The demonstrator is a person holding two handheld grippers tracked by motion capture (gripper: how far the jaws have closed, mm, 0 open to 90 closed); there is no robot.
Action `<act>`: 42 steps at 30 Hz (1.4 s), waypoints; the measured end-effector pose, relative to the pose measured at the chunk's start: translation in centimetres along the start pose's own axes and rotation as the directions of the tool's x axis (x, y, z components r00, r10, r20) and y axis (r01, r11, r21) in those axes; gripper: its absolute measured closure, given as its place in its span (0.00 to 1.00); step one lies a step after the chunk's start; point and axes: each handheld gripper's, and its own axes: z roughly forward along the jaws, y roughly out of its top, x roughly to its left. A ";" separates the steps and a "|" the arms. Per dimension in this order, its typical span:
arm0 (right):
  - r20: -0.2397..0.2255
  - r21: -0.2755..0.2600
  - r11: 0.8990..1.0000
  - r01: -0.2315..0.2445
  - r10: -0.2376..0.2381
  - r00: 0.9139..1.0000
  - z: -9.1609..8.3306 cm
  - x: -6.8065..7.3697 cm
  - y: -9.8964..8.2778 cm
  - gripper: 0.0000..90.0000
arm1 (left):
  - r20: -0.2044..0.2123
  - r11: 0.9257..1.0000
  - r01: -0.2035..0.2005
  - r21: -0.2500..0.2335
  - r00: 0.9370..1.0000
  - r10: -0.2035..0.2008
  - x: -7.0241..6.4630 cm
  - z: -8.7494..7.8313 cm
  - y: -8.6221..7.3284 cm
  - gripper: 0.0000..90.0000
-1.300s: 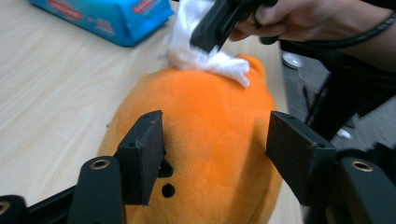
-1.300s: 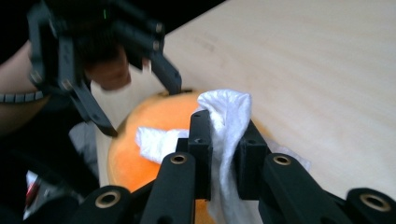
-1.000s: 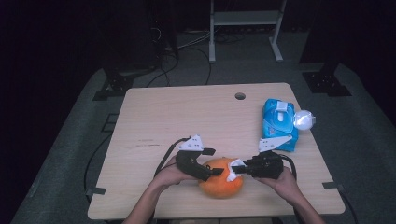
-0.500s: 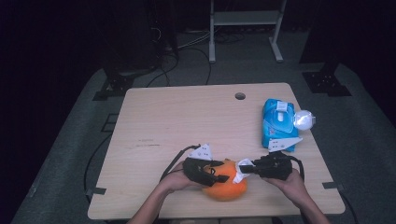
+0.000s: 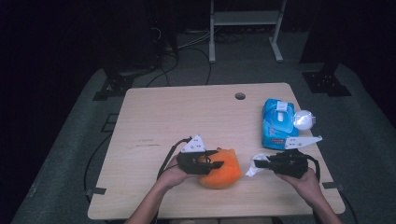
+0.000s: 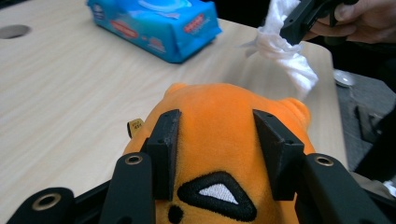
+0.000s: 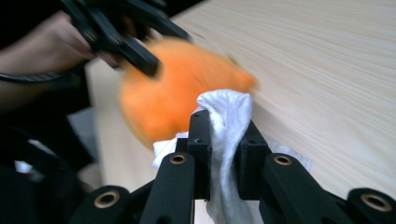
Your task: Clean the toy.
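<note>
Near the wooden table's [image 5: 154,116] front edge, the left gripper [image 6: 217,140] had just closed, clamping a round orange plush toy [image 6: 224,116]. The right gripper [image 7: 224,135] pinched a crumpled white wipe [image 7: 229,112]. Hard wiping could probably tug the soft toy loose.

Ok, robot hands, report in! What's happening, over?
Left gripper just clamped the orange plush toy. Right gripper pinching white wipe, apart from toy. Nothing between.
</note>
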 end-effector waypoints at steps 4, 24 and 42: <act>0.084 0.037 0.999 -0.017 0.014 0.996 -1.0 -1.4 -1.2 0.86 | -0.022 1.000 0.016 -0.004 1.000 -0.016 0.6 -0.3 -0.4 0.61; 0.170 0.079 0.997 -0.027 0.013 0.985 -1.4 -2.5 -2.4 0.62 | -0.065 1.000 0.014 0.000 0.998 -0.014 1.1 -0.3 -0.8 0.57; 0.187 0.036 0.999 -0.010 0.003 0.982 -2.0 -2.3 -2.0 0.56 | -0.062 0.998 0.019 -0.052 0.998 -0.022 1.3 -2.1 -0.2 0.48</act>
